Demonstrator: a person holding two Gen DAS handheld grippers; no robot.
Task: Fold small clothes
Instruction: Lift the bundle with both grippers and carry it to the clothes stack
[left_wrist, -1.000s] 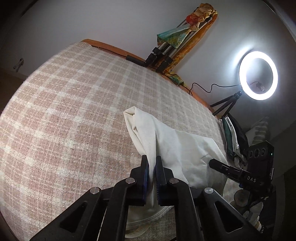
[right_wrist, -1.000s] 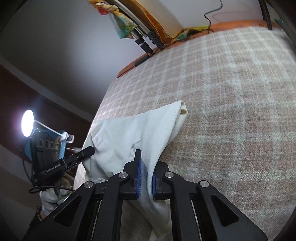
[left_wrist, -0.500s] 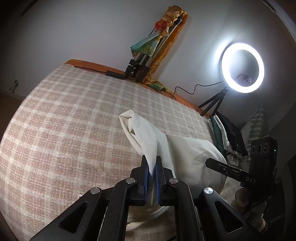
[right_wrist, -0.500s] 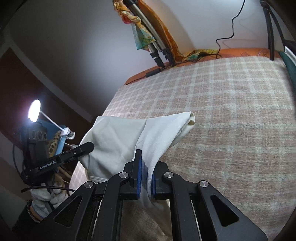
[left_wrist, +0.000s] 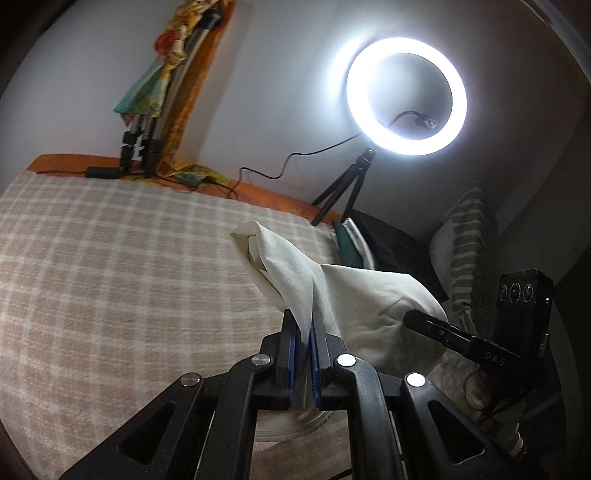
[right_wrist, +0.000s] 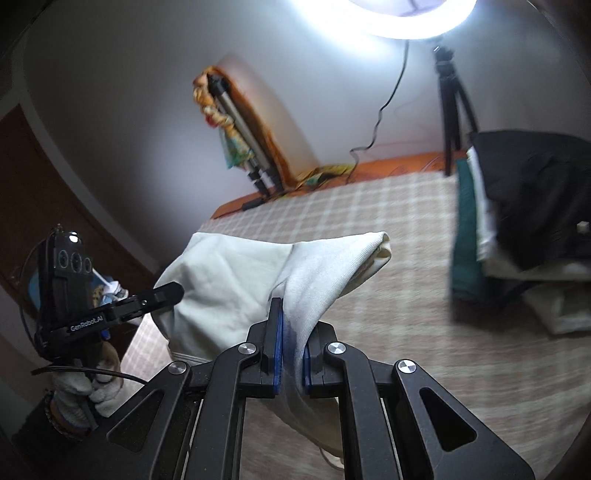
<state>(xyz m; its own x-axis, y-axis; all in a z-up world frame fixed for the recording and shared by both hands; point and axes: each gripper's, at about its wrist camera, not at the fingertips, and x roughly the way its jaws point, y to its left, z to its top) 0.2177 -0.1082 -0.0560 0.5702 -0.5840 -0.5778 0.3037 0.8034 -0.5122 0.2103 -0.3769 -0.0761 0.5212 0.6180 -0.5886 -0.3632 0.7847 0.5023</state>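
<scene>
- Ring light (left_wrist: 406, 96) on a tripod glared upper right in the left wrist view; a pile of folded clothes (left_wrist: 354, 245) sat right of centre, a striped pillow (left_wrist: 465, 243) further right.
- Cream garment (left_wrist: 354, 306) hung mid-frame over the checked bed cover (left_wrist: 110, 277), blocking the cover behind it.
- Left gripper (left_wrist: 303, 328) was clamped tight on a ribbed fold of the garment.
- Right gripper (right_wrist: 291, 325) was likewise closed on the cloth, pinching it between blue pads.
- Right wrist view alone showed the brown door (right_wrist: 40, 192) at left and the gloved left hand (right_wrist: 92, 391); clothes pile blurred there.
- Folded tripod with colourful cloth (left_wrist: 155, 103) leaned on the wall, upper left.
</scene>
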